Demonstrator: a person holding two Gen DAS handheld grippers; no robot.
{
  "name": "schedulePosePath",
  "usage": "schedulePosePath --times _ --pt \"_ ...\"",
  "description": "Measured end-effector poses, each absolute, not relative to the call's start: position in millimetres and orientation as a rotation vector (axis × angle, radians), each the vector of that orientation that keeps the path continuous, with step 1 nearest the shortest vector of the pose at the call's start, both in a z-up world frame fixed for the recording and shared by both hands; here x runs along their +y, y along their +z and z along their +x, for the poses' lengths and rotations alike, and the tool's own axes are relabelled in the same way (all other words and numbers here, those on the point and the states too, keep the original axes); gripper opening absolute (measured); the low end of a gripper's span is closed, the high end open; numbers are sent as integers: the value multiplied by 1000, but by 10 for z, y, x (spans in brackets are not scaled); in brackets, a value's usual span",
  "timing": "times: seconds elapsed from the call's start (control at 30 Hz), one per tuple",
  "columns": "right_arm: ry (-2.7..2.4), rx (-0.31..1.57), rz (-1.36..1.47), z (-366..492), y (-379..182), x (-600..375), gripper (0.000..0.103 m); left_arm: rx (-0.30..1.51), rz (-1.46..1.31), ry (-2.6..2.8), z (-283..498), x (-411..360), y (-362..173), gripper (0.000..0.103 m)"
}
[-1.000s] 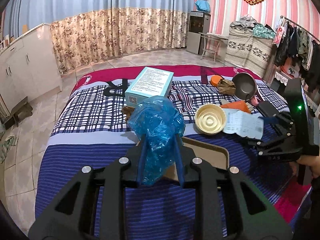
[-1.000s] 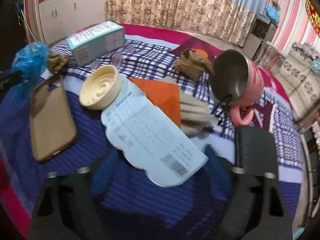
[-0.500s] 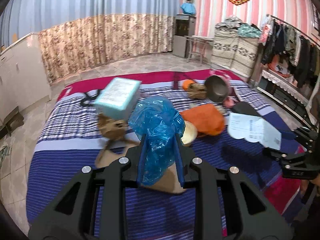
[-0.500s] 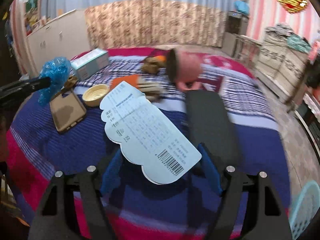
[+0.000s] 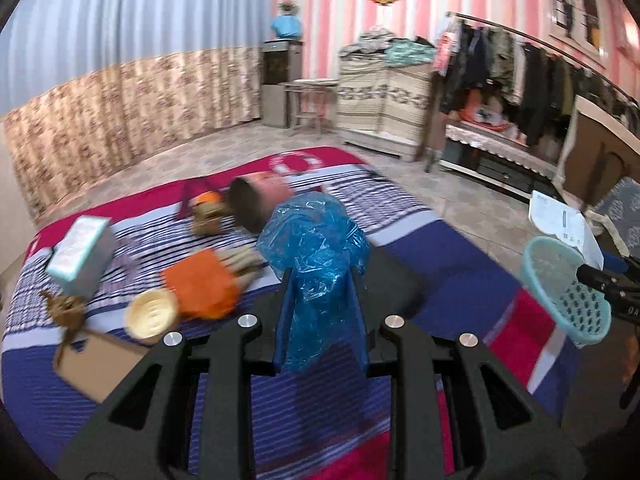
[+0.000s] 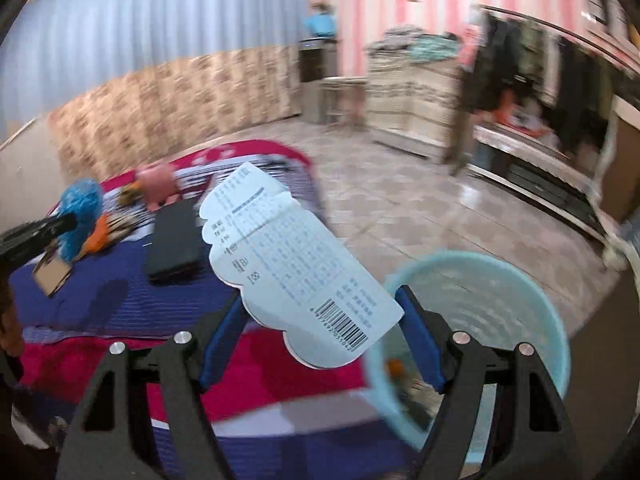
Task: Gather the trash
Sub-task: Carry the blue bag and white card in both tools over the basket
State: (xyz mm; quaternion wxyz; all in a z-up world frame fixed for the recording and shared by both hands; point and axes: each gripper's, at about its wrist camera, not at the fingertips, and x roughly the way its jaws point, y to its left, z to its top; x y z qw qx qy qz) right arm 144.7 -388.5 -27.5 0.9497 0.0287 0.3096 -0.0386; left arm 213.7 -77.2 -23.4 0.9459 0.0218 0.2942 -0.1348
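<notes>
My left gripper (image 5: 320, 292) is shut on a crumpled blue plastic bag (image 5: 316, 252) and holds it above the bed. My right gripper (image 6: 320, 320) is shut on a white paper card with a barcode (image 6: 288, 264) and holds it beside the light blue waste basket (image 6: 500, 304), which stands on the floor off the bed's right edge. The basket (image 5: 560, 284) and the card (image 5: 560, 228) also show at the right of the left wrist view. The blue bag (image 6: 78, 216) shows at the left of the right wrist view.
On the striped bed (image 5: 440, 248) lie a teal box (image 5: 80, 256), an orange cloth (image 5: 204, 288), a cream bowl (image 5: 150, 316), a pink mug (image 5: 256, 204), a black flat case (image 6: 174, 244) and a brown phone case (image 5: 96, 364). Tiled floor and a clothes rack lie to the right.
Both grippers have swung right, away from the bed's middle toward its right edge. The right gripper with the card now hangs by the blue basket, which has come into view.
</notes>
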Motion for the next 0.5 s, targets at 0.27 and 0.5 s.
schedulePosePath --times 0.27,0.5 --pt "-259 620 166 1238 -495 -4618 74 584 99 -396 2118 -1625 -227 24" --pt "-364 633 233 1118 -725 -5018 74 603 128 -494 2106 -2317 -382 24"
